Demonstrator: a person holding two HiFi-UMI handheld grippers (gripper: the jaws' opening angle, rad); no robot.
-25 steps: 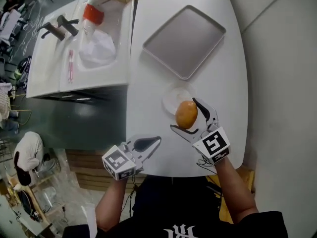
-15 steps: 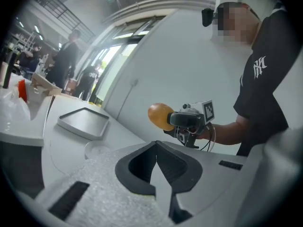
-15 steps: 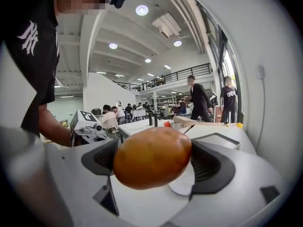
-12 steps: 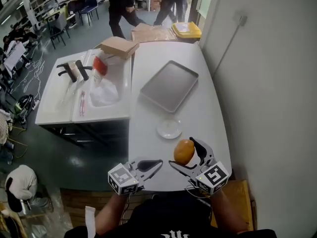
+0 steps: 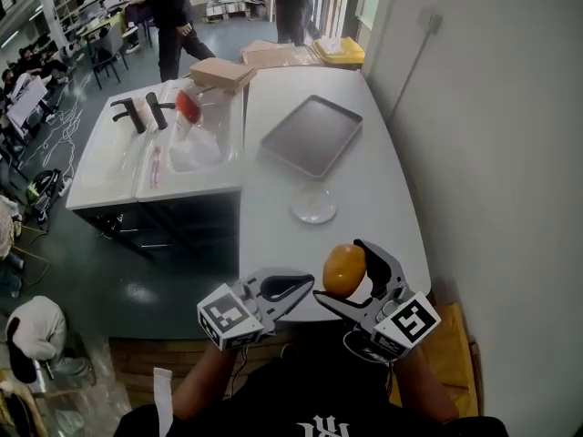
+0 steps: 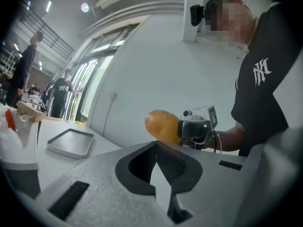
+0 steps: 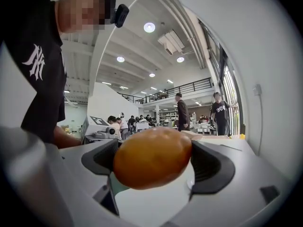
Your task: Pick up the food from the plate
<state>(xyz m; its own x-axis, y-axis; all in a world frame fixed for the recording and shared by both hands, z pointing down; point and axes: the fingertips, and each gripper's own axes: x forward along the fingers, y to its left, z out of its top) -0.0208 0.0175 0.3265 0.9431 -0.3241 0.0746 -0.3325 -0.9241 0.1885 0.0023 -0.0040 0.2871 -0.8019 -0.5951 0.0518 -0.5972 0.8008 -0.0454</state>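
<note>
My right gripper (image 5: 351, 279) is shut on an orange, rounded piece of food (image 5: 344, 269), held in the air above the near edge of the white table (image 5: 383, 176). The food (image 7: 152, 157) fills the space between the jaws in the right gripper view and shows as an orange lump (image 6: 162, 125) in the left gripper view. The small round plate (image 5: 313, 206) sits bare on the table beyond it. My left gripper (image 5: 290, 288) is shut with nothing in it, just left of the right one at the table's near edge.
A grey tray (image 5: 311, 136) lies on the far part of the table. Left of the table stands a white counter (image 5: 118, 167) with a sink, black taps (image 5: 141, 113), a red-capped bottle (image 5: 189, 106) and a cardboard box (image 5: 221, 73). People stand at the far end of the room.
My right gripper has lifted the food off the plate and drawn it toward me, past the table's near edge. The left gripper stayed shut beside it.
</note>
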